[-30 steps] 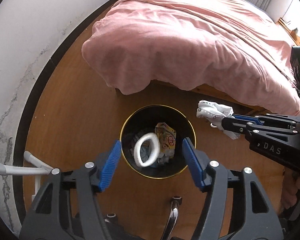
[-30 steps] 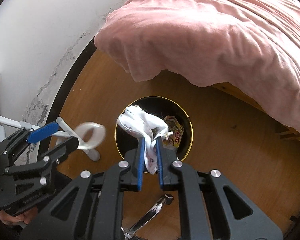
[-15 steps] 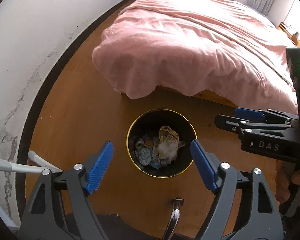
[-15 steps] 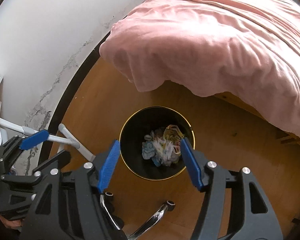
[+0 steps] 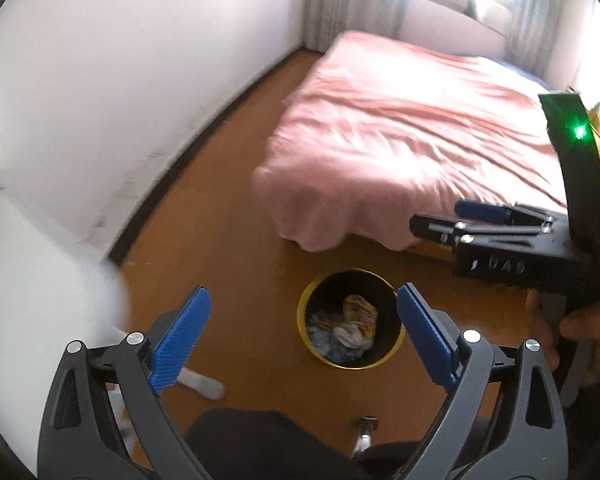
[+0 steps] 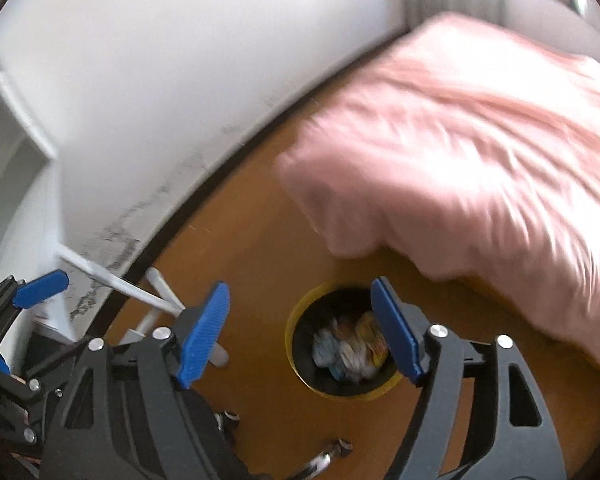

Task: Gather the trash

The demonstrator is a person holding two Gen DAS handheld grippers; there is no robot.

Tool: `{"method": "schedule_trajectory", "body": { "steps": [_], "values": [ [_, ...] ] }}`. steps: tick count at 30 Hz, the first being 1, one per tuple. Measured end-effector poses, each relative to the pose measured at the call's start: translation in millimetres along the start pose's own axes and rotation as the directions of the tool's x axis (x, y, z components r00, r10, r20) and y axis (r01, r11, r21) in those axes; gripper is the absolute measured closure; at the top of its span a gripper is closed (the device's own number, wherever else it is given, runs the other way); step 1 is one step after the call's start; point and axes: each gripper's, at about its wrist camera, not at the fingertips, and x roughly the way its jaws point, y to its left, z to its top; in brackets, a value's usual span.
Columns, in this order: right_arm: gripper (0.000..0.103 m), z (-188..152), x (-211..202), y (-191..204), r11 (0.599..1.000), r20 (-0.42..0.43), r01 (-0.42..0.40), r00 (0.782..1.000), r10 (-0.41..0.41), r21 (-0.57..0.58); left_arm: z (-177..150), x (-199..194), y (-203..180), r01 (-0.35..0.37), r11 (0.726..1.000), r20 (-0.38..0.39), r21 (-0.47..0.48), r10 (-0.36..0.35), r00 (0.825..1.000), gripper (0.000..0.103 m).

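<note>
A black trash bin with a gold rim [image 5: 305, 300] stands on the wooden floor, also in the right wrist view [image 6: 291, 328]. Inside lies crumpled trash [image 5: 350, 330]: white cloth, a yellow wrapper and bluish scraps, also in the right wrist view [image 6: 350, 346]. My left gripper [image 5: 304, 334] is open and empty, well above the bin. My right gripper [image 6: 300, 330] is open and empty, also above the bin; it shows side-on in the left wrist view [image 5: 480, 220]. The left gripper shows at the left edge of the right wrist view [image 6: 28, 300].
A bed with a pink cover [image 5: 412, 136] stands behind the bin. A white wall with a dark skirting board [image 5: 204, 128] runs on the left. White furniture legs [image 6: 156, 296] and a chair's chromed base [image 6: 324, 460] are near the bin.
The left gripper dropped the white ring and the right gripper opened and dropped the white cloth into the bin. Both grippers then rose and tilted up, so the bin looks smaller.
</note>
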Motion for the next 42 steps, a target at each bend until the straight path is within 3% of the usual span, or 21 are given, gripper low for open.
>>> {"method": "schedule_trajectory", "body": {
  "steps": [5, 7, 9, 11, 13, 15, 18, 23, 25, 27, 29, 31, 42],
  "values": [
    [0.028, 38, -15, 101, 0.974, 0.039, -0.112, 0.992, 0.122, -0.198, -18, -75, 85, -0.162, 0.976, 0.041, -0.148, 0.170, 0.985, 0.010],
    [0.028, 45, -16, 147, 0.947, 0.029, -0.168, 0.983, 0.182, -0.274, -36, -104, 123, -0.232, 0.946, 0.044, -0.227, 0.248, 0.968, 0.010],
    [0.028, 47, -15, 186, 0.918, 0.012, -0.212, 0.973, 0.229, -0.335, -60, -135, 160, -0.311, 0.900, 0.039, -0.303, 0.338, 0.940, 0.010],
    [0.028, 42, -15, 235, 0.875, -0.017, -0.267, 0.958, 0.285, -0.402, -91, -167, 199, -0.387, 0.840, 0.012, -0.381, 0.423, 0.906, 0.010],
    [0.028, 36, -15, 273, 0.841, -0.042, -0.305, 0.946, 0.321, -0.448, -128, -202, 233, -0.459, 0.759, -0.030, -0.461, 0.503, 0.864, 0.010],
    [0.028, 27, -19, 313, 0.795, -0.068, -0.343, 0.931, 0.359, -0.501, -157, -229, 253, -0.502, 0.698, -0.061, -0.511, 0.553, 0.831, 0.010],
    [0.028, 13, -24, 355, 0.742, -0.098, -0.374, 0.916, 0.389, -0.556, -214, -279, 280, -0.556, 0.574, -0.124, -0.601, 0.620, 0.775, 0.010],
    [0.027, -11, -35, 415, 0.663, -0.135, -0.401, 0.900, 0.415, -0.632, -284, -332, 294, -0.588, 0.434, -0.189, -0.682, 0.672, 0.716, 0.010],
    [0.026, -22, -42, 434, 0.634, -0.139, -0.406, 0.893, 0.428, -0.658, -306, -343, 294, -0.579, 0.389, -0.202, -0.716, 0.678, 0.706, 0.010],
    [0.025, -34, -48, 445, 0.611, -0.145, -0.409, 0.889, 0.434, -0.678, -328, -350, 290, -0.562, 0.354, -0.214, -0.748, 0.673, 0.708, 0.010],
    [0.025, -44, -52, 453, 0.592, -0.146, -0.405, 0.888, 0.436, -0.697, -341, -355, 286, -0.559, 0.336, -0.222, -0.758, 0.674, 0.705, 0.010],
    [0.025, -51, -53, 456, 0.578, -0.145, -0.400, 0.888, 0.436, -0.711, -347, -359, 280, -0.568, 0.320, -0.228, -0.758, 0.686, 0.691, 0.010],
    [0.024, -63, -63, 457, 0.565, -0.124, -0.389, 0.884, 0.450, -0.728, -353, -366, 266, -0.563, 0.304, -0.211, -0.768, 0.711, 0.671, 0.010]
  ]
}}
